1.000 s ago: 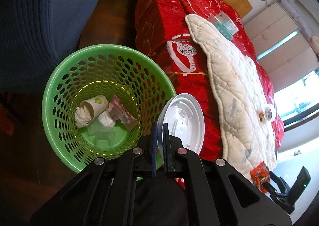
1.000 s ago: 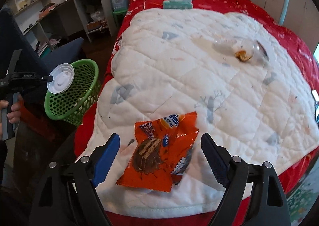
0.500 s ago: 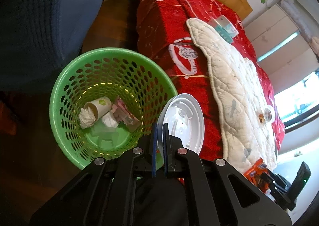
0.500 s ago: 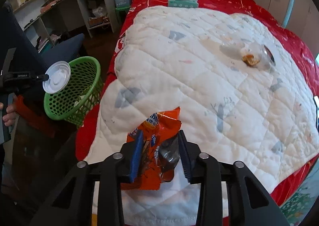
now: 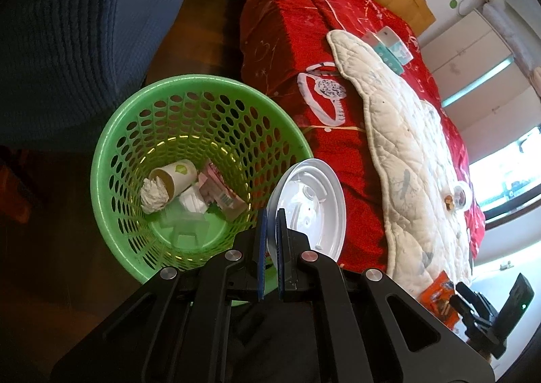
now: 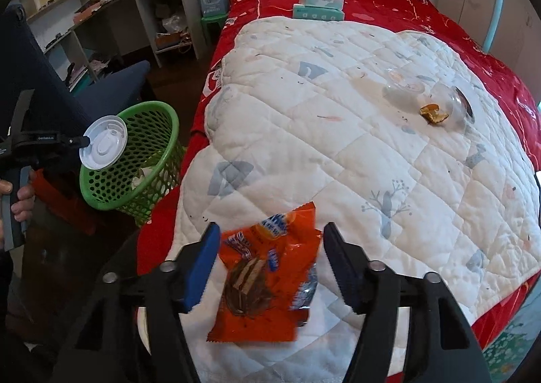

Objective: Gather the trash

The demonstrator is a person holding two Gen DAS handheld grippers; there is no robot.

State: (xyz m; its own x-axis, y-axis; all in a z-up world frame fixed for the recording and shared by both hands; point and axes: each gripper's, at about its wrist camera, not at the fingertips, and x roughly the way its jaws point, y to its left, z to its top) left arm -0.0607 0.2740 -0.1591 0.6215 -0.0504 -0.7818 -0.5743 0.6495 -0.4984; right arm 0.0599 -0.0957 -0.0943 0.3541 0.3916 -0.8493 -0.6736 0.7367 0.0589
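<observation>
Clamped between the blue pads of my left gripper (image 5: 270, 247) is a round white plastic cup lid (image 5: 309, 210), held just over the near rim of the green perforated plastic waste basket (image 5: 135, 133), where a paper cup (image 5: 175, 175) and crumpled wrappers lie. Over on the white quilted bedspread (image 6: 338, 119), my right gripper (image 6: 270, 264) is opening its jaws, and the orange foil snack wrapper (image 6: 267, 285) lies loose between them.
</observation>
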